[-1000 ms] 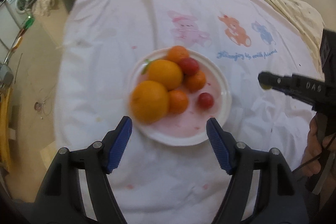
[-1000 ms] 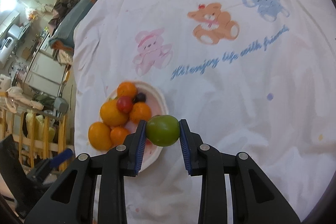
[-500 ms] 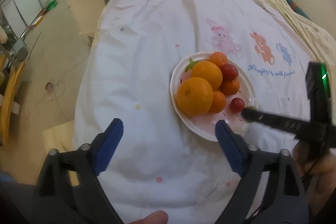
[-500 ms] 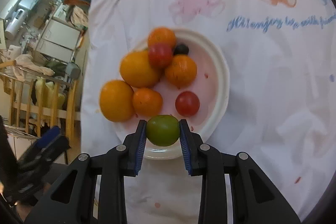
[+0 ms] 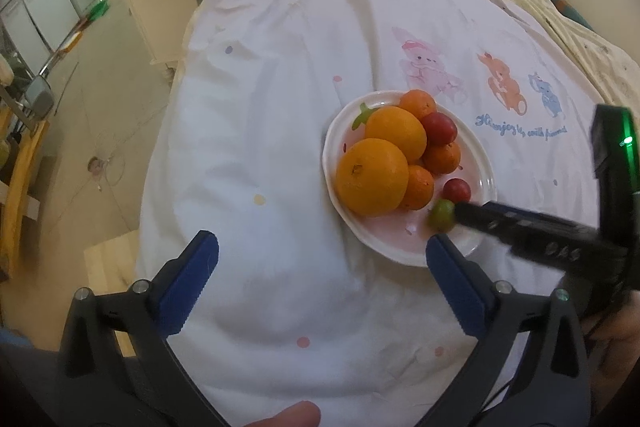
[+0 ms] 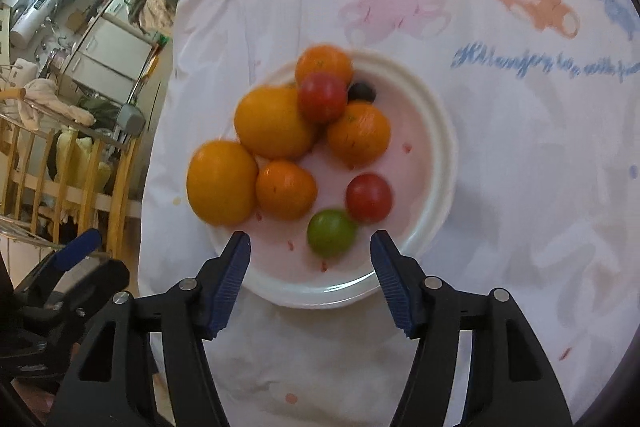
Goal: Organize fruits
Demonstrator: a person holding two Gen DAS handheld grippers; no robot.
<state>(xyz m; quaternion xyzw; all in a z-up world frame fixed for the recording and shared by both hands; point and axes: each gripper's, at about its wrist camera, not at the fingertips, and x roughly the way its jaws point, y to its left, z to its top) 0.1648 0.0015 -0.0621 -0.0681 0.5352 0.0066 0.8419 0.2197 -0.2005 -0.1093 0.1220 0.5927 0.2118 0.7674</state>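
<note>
Right claw (image 6: 310, 249) has just been opening; green fruit (image 6: 331, 231) sits free on the white plate (image 6: 436, 163) beside a red fruit (image 6: 368, 197), pads clear. Left claw (image 5: 322, 251) gapes wide over the bedsheet (image 5: 260, 131), empty. Only the right wrist view shows the small dark fruit (image 6: 361, 91).

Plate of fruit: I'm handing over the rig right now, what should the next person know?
Right gripper: jaws have just been opening, green fruit released, lying on the plate clear of both pads.
Left gripper: wide open, empty, over the white cloth beside the plate.
Done: oranges, red and green fruit all sit on the plate.
Left: no loose fruit in view; back the right gripper away.
</note>
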